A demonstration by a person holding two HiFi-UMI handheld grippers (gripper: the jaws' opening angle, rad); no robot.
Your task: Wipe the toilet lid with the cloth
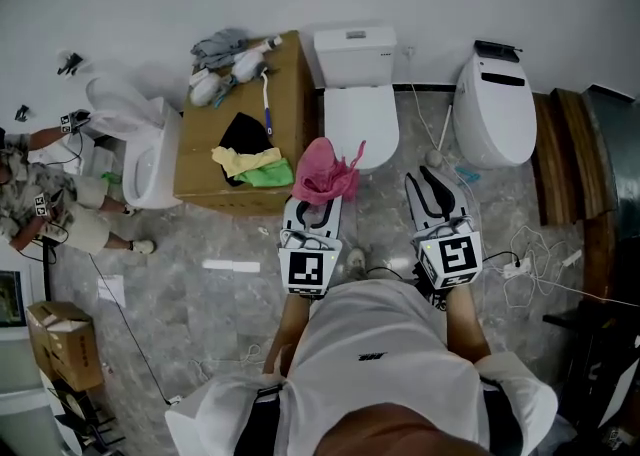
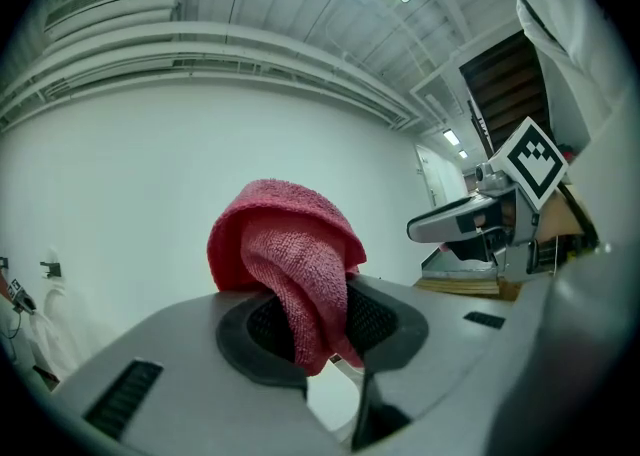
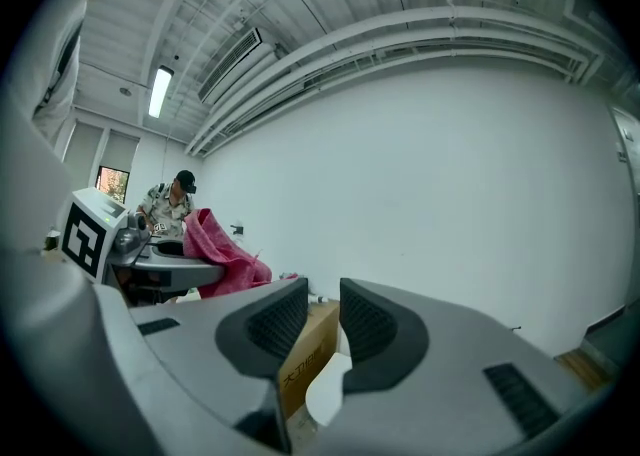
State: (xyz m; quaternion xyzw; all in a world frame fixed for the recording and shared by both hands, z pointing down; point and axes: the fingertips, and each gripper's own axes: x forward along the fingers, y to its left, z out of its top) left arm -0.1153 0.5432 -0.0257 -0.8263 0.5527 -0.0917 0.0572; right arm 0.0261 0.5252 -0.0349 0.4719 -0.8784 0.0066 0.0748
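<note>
In front of the toilet, head view: left gripper (image 1: 312, 212) holds the pink cloth (image 1: 325, 172) up near the closed toilet lid (image 1: 361, 124); right gripper (image 1: 434, 184) alongside. Left gripper view: jaws clamped on the cloth. Right gripper view: jaws slightly apart, nothing between them, cardboard box (image 3: 308, 356) beyond the gap.

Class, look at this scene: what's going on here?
A person holds tongs in each hand, facing a white toilet with its lid down. The left tongs are clamped on a pink cloth, held up in the air. The right tongs are open and empty. Wiping does not seem to have begun.
</note>
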